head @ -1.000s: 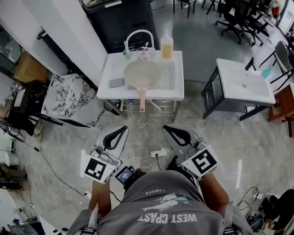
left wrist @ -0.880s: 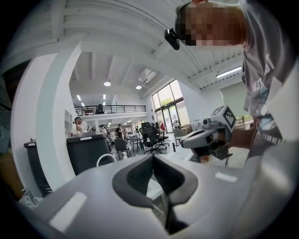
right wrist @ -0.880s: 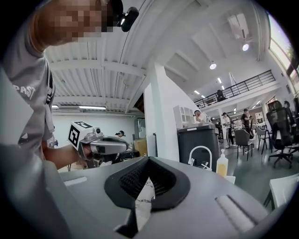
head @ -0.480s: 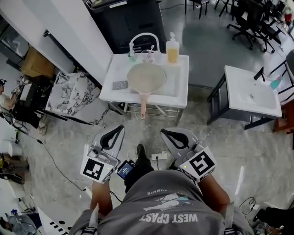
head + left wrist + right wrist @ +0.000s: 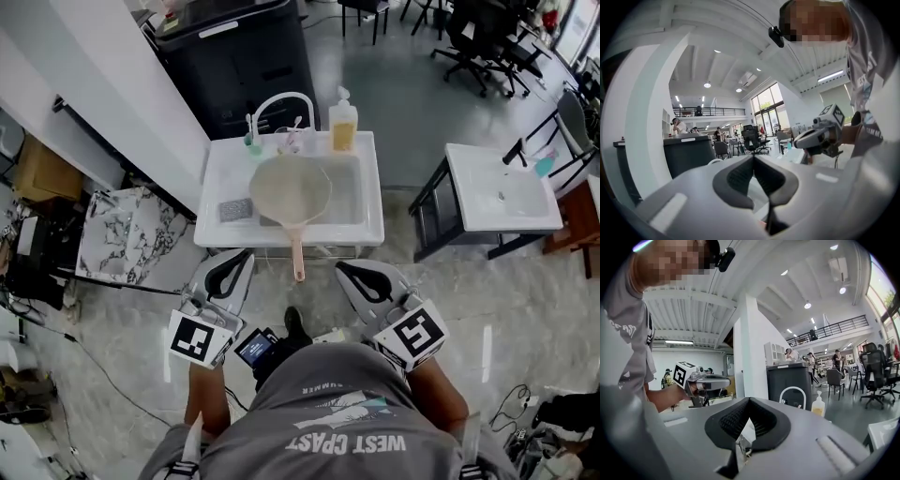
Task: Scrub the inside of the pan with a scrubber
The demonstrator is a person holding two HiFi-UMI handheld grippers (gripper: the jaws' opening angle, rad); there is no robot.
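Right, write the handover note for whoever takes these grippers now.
Left gripper: shut, empty.
Right gripper: shut, empty.
Both are held short of the sink, pointing towards it.
Pan: in the basin, handle out over the front edge.
Scrubber: grey pad on the sink's left ledge, beside the pan.
Done: nothing yet; the scrubber is untouched.
Left: pick up the scrubber, steady the pan, scrub its inside.

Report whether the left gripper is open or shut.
Shut. In its own view, the left gripper has its jaws meeting at the tips, with nothing between them.
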